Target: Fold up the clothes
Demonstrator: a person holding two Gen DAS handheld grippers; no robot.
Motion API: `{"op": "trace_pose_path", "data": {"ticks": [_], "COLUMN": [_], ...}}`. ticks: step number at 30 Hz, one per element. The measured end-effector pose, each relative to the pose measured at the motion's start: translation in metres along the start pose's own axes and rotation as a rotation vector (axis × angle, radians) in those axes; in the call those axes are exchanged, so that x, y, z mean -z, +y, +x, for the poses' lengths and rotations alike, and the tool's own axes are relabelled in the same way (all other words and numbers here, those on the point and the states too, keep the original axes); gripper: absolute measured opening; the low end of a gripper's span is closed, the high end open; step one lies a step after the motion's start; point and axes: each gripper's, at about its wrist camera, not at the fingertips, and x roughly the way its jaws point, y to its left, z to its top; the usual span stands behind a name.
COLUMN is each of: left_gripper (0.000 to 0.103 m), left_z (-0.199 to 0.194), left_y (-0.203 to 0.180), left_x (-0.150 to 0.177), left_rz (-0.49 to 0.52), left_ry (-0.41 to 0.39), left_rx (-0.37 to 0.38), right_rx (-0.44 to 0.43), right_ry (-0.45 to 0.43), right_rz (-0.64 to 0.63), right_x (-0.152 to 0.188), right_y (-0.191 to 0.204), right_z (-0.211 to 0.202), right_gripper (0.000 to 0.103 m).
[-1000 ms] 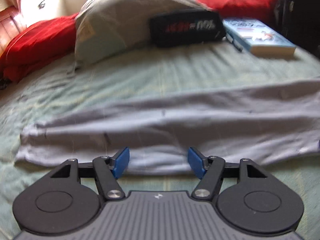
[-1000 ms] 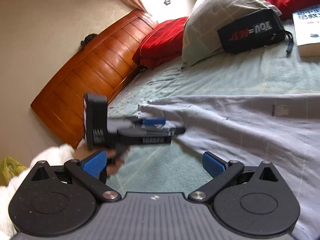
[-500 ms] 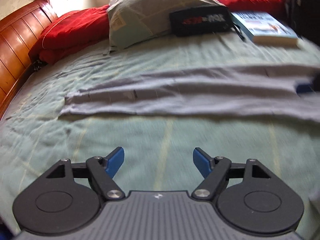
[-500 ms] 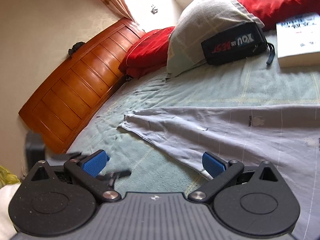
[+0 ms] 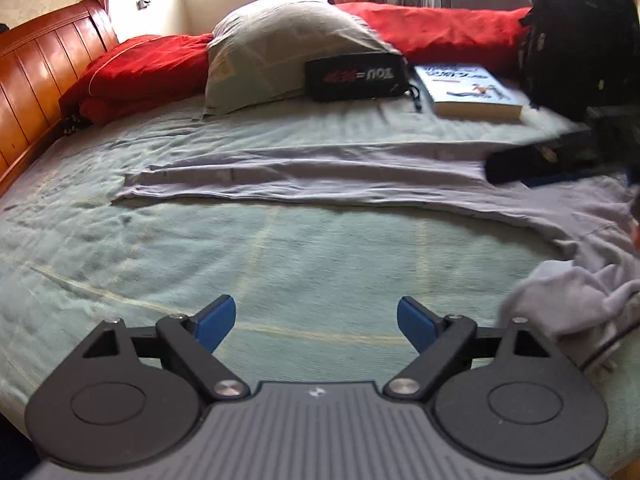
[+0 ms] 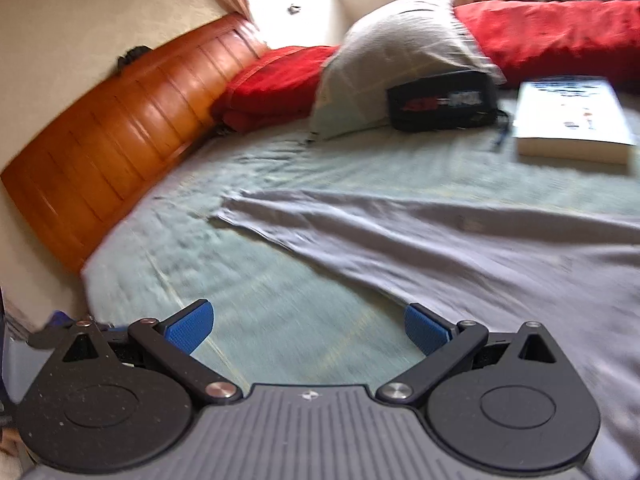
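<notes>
Pouch [image 5: 356, 79] lettering, mirrored: "YOU="

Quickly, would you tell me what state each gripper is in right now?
Left gripper: open, holding nothing, over the bedsheet.
Right gripper: open, holding nothing, beside the grey garment.

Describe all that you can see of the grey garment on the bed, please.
The grey garment is a thin, soft-looking cloth, pale lilac-grey, spread long and mostly flat across the green bedsheet. Shallow creases run along its length. Its near right end is bunched into a heap. Neither open claw touches it in these views.
</notes>
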Motion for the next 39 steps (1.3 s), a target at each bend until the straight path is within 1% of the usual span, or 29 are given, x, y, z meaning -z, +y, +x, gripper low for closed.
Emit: {"op": "trace_pose_path", "data": {"ticks": [2,7,8,9,11,14,16,18,22,25,27,29,34,37,39], "left_gripper": [0.088,0.088,0.088,0.088,0.088,0.088,0.088,0.088,0.09,0.09,0.09,0.09,0.09,0.09,0.09], "left_z": [-0.001,-0.008,-0.011,-0.013,-0.016,-0.02,-0.023,-0.027,-0.034,-0.036,-0.037,-0.039,-0.044,-0.045,-0.044], "left_y": [-0.01,-0.029,-0.03,-0.031,-0.032,-0.034,-0.034,-0.032,-0.026,-0.021,-0.02,-0.019,-0.018,-0.017,-0.015], "left_x": [0.008,0.028,0.032,0.036,0.041,0.044,0.046,0.048,0.053,0.058,0.062,0.065,0.074,0.078,0.08], "left_rz": [0.005,0.002,-0.002,-0.004,-0.005,-0.004,-0.008,-0.019,-0.047,-0.067,-0.071,-0.068,-0.053,-0.046,-0.05], "left_ry": [-0.006,-0.025,-0.031,-0.034,-0.036,-0.039,-0.044,-0.052,-0.074,-0.082,-0.087,-0.095,-0.108,-0.111,-0.111], "left_rx": [0.015,0.048,0.056,0.058,0.056,0.057,0.065,0.072,0.07,0.075,0.085,0.102,0.148,0.167,0.163], "right_rx": [0.075,0.32,0.355,0.372,0.392,0.398,0.401,0.363,0.306,0.359,0.434,0.479,0.532,0.554,0.56], "right_ry": [0.009,0.025,0.027,0.027,0.051,0.114,0.119,0.103,0.015,-0.06,-0.048,-0.035,-0.001,0.032,0.039], "right_rz": [-0.011,-0.056,-0.06,-0.056,-0.044,-0.049,-0.056,-0.055,-0.092,-0.153,-0.157,-0.143,-0.103,-0.125,-0.155], "right_x": [0.013,0.052,0.06,0.069,0.083,0.095,0.096,0.092,0.084,0.084,0.087,0.094,0.12,0.127,0.125], "right_y": [-0.004,-0.009,-0.01,-0.01,-0.011,-0.012,-0.007,-0.001,0.019,0.029,0.028,0.025,0.027,0.037,0.041], "right_z": [-0.016,-0.043,-0.048,-0.052,-0.054,-0.036,-0.025,-0.02,-0.033,-0.051,-0.057,-0.064,-0.072,-0.068,-0.06], "right_gripper": [0.103,0.103,0.103,0.103,0.103,0.103,0.103,0.103,0.103,0.103,0.103,0.103,0.103,0.103,0.103]}}
